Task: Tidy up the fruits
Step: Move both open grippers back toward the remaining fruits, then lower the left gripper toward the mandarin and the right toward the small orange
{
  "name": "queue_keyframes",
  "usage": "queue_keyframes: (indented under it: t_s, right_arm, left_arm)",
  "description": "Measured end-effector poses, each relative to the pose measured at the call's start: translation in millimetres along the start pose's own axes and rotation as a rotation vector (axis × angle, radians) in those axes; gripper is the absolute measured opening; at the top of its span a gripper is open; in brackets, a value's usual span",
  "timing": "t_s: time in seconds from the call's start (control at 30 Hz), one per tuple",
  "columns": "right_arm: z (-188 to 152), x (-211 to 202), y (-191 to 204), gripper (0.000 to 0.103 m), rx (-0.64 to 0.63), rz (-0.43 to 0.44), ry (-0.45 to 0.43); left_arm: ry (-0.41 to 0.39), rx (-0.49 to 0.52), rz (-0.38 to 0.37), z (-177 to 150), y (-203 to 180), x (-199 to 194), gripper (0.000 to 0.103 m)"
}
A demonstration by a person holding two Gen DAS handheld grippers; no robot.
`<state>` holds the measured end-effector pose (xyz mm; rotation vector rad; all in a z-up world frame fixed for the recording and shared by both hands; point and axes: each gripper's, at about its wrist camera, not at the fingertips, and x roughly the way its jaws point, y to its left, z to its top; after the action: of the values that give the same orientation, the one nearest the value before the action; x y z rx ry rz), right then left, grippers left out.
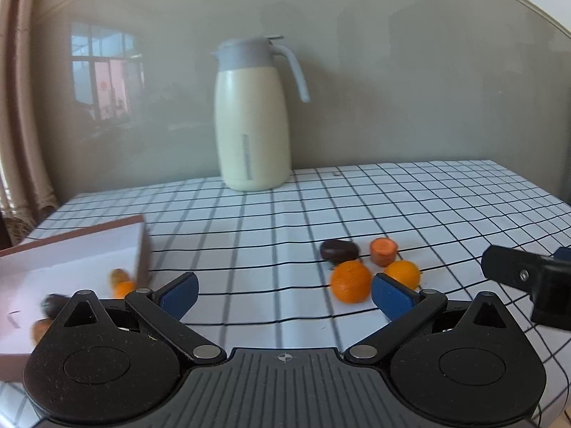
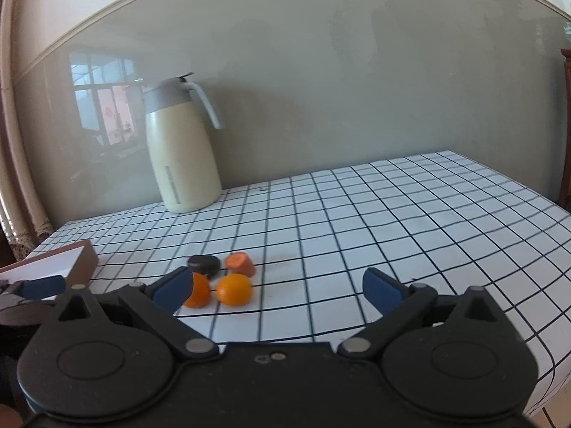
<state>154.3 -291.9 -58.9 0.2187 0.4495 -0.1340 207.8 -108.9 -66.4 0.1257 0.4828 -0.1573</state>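
On the checked tablecloth lie two oranges [image 1: 350,281] [image 1: 403,274], a dark brown fruit [image 1: 339,250] and an orange carrot stub [image 1: 383,249]. My left gripper [image 1: 283,294] is open just in front of them, its right finger [image 1: 390,296] touching or nearly touching the oranges. An open box [image 1: 71,249] at the left holds several small fruits [image 1: 121,283]. In the right wrist view the same oranges [image 2: 233,289] [image 2: 198,290], dark fruit [image 2: 204,264] and stub [image 2: 241,264] lie ahead of my open, empty right gripper [image 2: 276,289].
A cream thermos jug [image 1: 251,117] with a grey lid stands at the back by the wall. The right gripper's black body [image 1: 528,278] shows at the right edge of the left wrist view. The table edge [image 2: 556,210] runs along the right.
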Motion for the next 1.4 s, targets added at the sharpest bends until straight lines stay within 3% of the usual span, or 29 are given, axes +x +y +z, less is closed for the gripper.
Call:
queue_keyframes:
  t_s: [0.17,0.23,0.47,0.6,0.87,1.4]
  right_arm:
    - [-0.6,8.9,-14.6,0.095,0.022,-0.017,0.007]
    - [-0.9,11.0,-19.8,0.095,0.032,-0.018,0.009]
    - [-2.4,17.1,-25.6,0.095,0.042,-0.012,0.013]
    - [-1.7,19.2,-25.6,0.095,0.046,-0.008,0.011]
    - [0.3,35.1,-14.9,0.095,0.026,0.001,0.027]
    - [-2.6,69.3,19.8,0.092,-0.007,0.05,0.076]
  left_arm:
    - [0.004,-0.007,-0.014,3.9,-17.4,23.8,0.102]
    - [0.02,-0.02,-0.014,4.5,-20.4,35.0,0.092]
    - [0.065,-0.054,-0.029,-0.2,-24.5,59.9,0.09]
    - [0.085,-0.054,-0.04,-1.2,-27.8,67.3,0.077]
    - [0.077,-0.045,-0.01,-2.3,-22.5,66.7,0.078]
    - [0.02,-0.079,0.08,-8.0,28.5,47.9,0.078]
